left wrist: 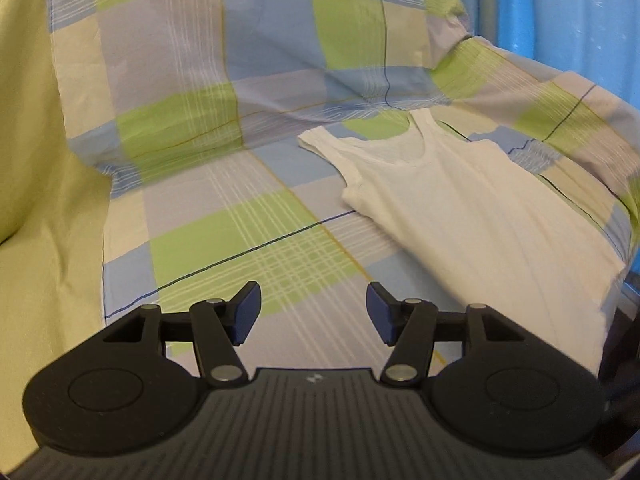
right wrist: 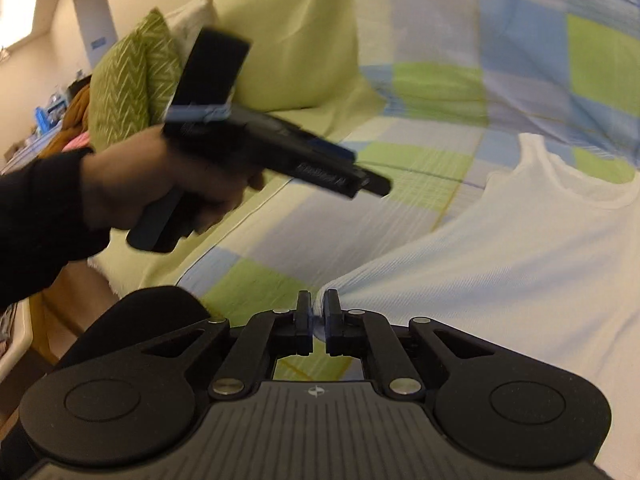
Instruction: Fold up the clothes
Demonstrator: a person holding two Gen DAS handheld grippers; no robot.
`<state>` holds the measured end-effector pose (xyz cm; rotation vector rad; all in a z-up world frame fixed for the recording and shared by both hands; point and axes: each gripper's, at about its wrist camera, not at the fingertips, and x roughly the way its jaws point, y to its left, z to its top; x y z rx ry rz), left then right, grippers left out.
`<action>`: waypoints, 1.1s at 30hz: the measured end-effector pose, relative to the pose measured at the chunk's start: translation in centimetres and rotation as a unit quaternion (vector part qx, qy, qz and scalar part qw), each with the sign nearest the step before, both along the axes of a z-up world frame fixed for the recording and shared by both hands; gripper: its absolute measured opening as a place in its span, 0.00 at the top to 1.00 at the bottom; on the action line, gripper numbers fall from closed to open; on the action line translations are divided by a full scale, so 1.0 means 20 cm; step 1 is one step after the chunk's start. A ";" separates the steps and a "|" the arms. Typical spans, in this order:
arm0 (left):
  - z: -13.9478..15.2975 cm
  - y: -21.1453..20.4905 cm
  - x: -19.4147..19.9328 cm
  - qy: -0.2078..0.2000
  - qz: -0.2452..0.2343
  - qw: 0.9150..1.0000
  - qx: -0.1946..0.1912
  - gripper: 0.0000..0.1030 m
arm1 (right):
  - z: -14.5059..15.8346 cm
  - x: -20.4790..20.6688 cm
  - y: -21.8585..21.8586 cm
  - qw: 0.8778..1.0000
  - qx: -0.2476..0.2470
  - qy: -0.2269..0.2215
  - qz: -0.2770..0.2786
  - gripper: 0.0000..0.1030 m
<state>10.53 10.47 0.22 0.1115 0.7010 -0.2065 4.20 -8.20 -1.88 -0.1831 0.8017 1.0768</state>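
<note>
A white tank top (left wrist: 460, 204) lies flat on a checked sheet, straps toward the back, hem toward me. In the left wrist view my left gripper (left wrist: 314, 312) hovers open above the sheet, left of the top's hem and holding nothing. In the right wrist view the tank top (right wrist: 500, 264) fills the right side. My right gripper (right wrist: 319, 320) is shut on the lower left corner of its hem, the cloth pinched between the pads. The left gripper's body (right wrist: 280, 152), held by a person's hand (right wrist: 160, 188), floats blurred above the sheet to the left.
The checked blue, green and grey sheet (left wrist: 240, 220) drapes over a sofa seat and backrest. A plain yellow-green cover (left wrist: 44, 200) lies left. Green patterned cushions (right wrist: 128, 80) lean at the far left. A blue wall or curtain (left wrist: 560, 8) stands at the right.
</note>
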 end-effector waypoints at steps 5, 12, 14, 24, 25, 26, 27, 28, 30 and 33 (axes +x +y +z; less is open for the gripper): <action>-0.06 -0.02 0.15 0.011 -0.012 1.000 -0.015 0.46 | -0.09 0.01 -0.03 0.999 -0.022 0.029 -0.001 0.69; -0.16 -0.10 0.53 0.029 -0.051 0.998 -0.026 0.59 | -0.13 0.04 -0.19 0.998 -0.029 0.019 -0.052 0.59; -0.18 -0.12 0.64 0.033 -0.067 0.997 -0.023 0.59 | -0.14 0.04 -0.21 0.998 -0.030 0.020 -0.057 0.58; -0.21 -0.23 0.78 0.054 -0.137 0.987 -0.058 0.80 | -0.20 0.04 -0.17 0.999 -0.029 0.010 -0.044 0.57; -0.21 -0.24 0.77 0.052 -0.140 0.987 -0.052 0.88 | -0.20 0.04 -0.16 0.999 -0.029 0.009 -0.041 0.57; -0.21 -0.26 0.76 0.050 -0.144 0.987 -0.046 0.89 | -0.20 0.03 -0.16 0.999 -0.030 0.006 -0.039 0.57; -0.20 -0.26 0.75 0.041 -0.145 0.988 -0.038 0.93 | -0.20 0.03 -0.16 0.999 -0.031 0.004 -0.038 0.57; -0.19 -0.26 0.74 0.037 -0.145 0.988 -0.034 0.93 | -0.20 0.03 -0.16 0.999 -0.030 0.004 -0.039 0.57; -0.15 -0.22 0.73 0.022 -0.123 0.992 -0.029 0.93 | -0.19 0.03 -0.17 0.999 -0.028 0.003 -0.044 0.57; -0.10 -0.04 0.75 0.016 -0.053 0.998 -0.033 0.94 | -0.19 0.03 -0.19 0.998 -0.028 0.001 -0.055 0.57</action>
